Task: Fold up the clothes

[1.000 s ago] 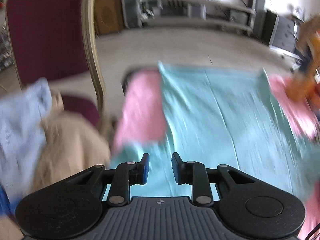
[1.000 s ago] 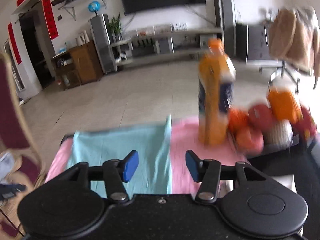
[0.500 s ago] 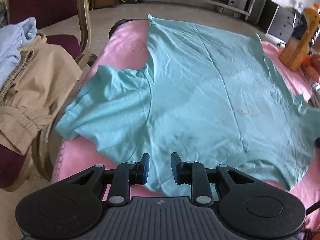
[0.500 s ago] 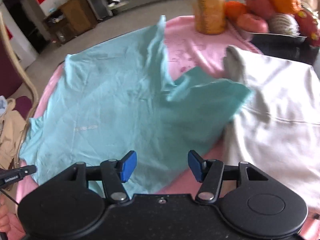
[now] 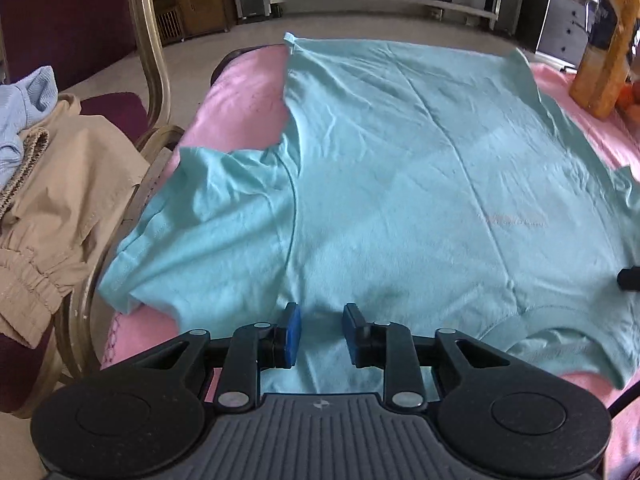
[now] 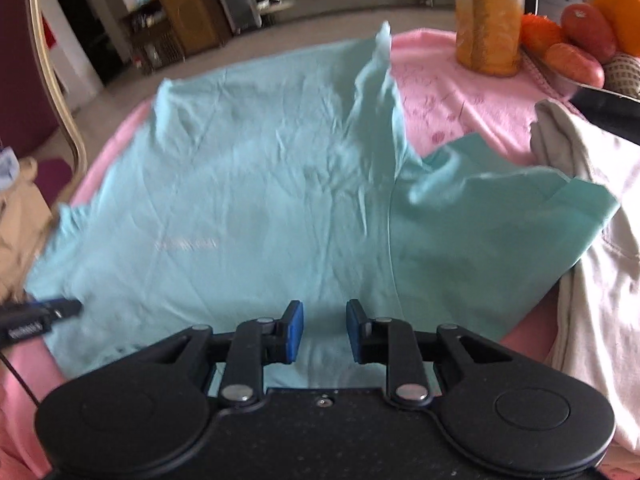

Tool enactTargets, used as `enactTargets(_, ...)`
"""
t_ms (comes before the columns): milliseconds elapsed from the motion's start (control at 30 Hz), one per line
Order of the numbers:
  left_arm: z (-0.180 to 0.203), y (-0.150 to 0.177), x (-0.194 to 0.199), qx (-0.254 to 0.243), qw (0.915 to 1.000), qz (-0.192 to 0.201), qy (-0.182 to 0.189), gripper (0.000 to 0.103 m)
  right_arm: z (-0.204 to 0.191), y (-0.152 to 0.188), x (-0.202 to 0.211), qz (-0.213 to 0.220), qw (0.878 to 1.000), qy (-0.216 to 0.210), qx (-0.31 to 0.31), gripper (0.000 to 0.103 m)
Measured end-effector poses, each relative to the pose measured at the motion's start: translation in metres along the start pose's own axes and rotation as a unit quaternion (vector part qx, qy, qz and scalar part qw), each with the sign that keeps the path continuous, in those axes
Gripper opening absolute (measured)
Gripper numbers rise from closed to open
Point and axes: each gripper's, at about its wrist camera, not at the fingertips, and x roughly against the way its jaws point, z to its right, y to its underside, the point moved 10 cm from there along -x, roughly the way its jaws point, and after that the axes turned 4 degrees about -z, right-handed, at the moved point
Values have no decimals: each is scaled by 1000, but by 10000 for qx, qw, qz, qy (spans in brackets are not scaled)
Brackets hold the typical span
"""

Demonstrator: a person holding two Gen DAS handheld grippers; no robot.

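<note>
— How was the turquoise T-shirt [image 5: 400,168] laid, and which way from the grippers?

— It was seen spread flat on the pink-covered table [image 5: 240,92], collar toward the near edge and hem toward the far edge, so its long axis ran straight away from both grippers. The left sleeve [image 5: 192,216] was draped to the table's left edge, the right sleeve [image 6: 500,216] toward the right edge.

— And the grippers?

— The left gripper [image 5: 319,334] was held just over the near shoulder area by the collar, its blue pads parted with nothing between them. The right gripper [image 6: 324,332] was likewise found spread and empty above the other shoulder. Each sleeve was judged nearer to the gripper of its own side.

— What was noted around it, left to right?

— A chair [image 5: 148,60] heaped with beige clothing [image 5: 68,184] stood just beside the left edge. An orange juice bottle [image 6: 486,20] and a fruit tray [image 6: 580,40] were set at the far right corner. A white garment [image 6: 600,240] lay at the right edge, with the right sleeve's tip resting on it; that overlap was judged the only thing likely to hinder a fold inward.
</note>
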Motion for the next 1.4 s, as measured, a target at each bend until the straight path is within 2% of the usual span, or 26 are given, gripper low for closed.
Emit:
enactTargets(167, -11, 24, 14, 61, 9993, -373, 14, 29, 13, 21, 13, -319, 9993, 202, 0, 19)
enactTargets(233, -15, 35, 23, 102, 9989, -467, 22, 26, 16, 26, 23, -286, 9995, 126, -78, 19)
enactTargets(300, -17, 40, 35, 241, 9991, -335, 111, 22, 17, 30, 33, -193, 9997, 21, -162, 20)
enactTargets(467, -7, 32, 57, 243, 9988, 282, 325, 23, 19, 37, 57, 41, 9990, -244, -372, 22)
enactTargets(633, 16, 25, 44, 187, 9965, 271, 766, 23, -7, 30, 55, 147, 9959, -835, -304, 22)
enactTargets(767, 29, 29, 25, -65, 9971, 37, 764, 23, -32, 27, 31, -86, 9936, -1119, -101, 22)
enactTargets(933, 32, 43, 22, -363, 9971, -173, 638, 24, -34, 41, 15, -422, 9952, -855, 223, 21)
enactTargets(1067, 28, 59, 35, -560, 9964, -267, 586, 23, -32, 61, 28, -683, 9932, -804, 485, 21)
enactTargets(1133, 21, 57, 45, -454, 9974, -75, 561, 24, -27, 67, 40, -754, 9922, -829, 539, 21)
enactTargets(1167, 17, 56, 50, -400, 9977, 22, 548, 24, -23, 67, 47, -672, 9929, -878, 448, 22)
enactTargets(1267, 2, 42, 62, -49, 9981, 378, 477, 32, 2, 49, 72, -111, 9937, -1100, -195, 37)
enactTargets(1400, -5, 31, 62, 303, 9970, 511, 496, 35, 46, 27, 97, 573, 9847, -1157, -1173, 39)
